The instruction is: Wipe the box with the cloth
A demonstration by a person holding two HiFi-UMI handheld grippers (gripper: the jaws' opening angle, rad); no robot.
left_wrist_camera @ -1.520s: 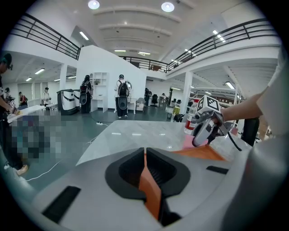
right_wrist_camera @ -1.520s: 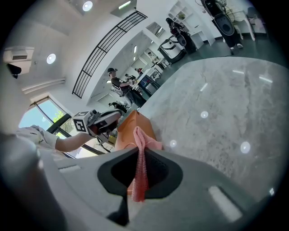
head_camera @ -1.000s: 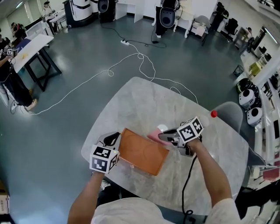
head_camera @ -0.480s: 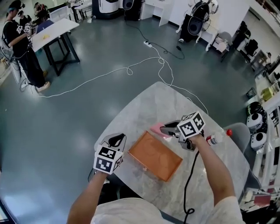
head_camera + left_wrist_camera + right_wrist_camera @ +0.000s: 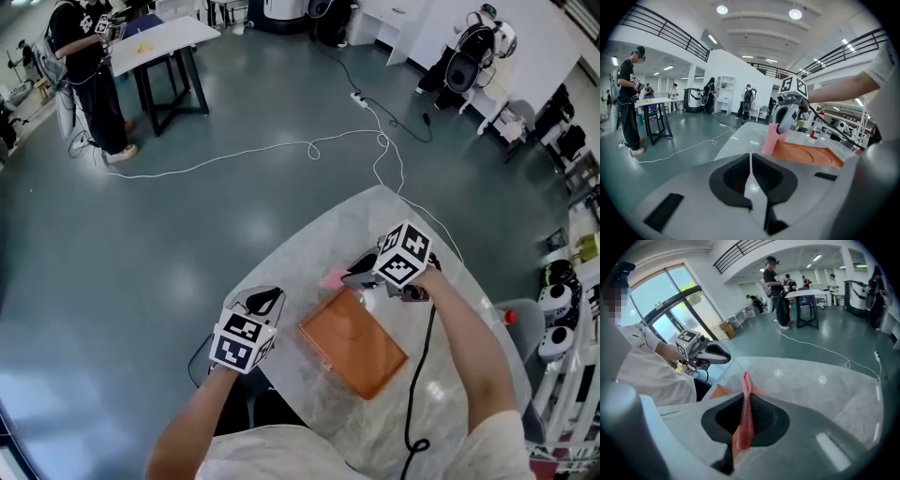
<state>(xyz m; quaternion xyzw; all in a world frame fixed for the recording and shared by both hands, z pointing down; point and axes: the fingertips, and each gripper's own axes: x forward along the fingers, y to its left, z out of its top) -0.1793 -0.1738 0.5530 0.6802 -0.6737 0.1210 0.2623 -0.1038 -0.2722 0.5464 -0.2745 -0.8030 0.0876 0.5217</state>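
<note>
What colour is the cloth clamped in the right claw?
Pink. The cloth shows best in the right gripper view.

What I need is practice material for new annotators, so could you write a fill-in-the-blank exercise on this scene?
1. The right gripper is shut on a pink ____.
2. The left gripper, its jaws together, holds ____.
3. The box lying flat on the table is ____ in colour.

Missing words: cloth; nothing; orange.
</note>
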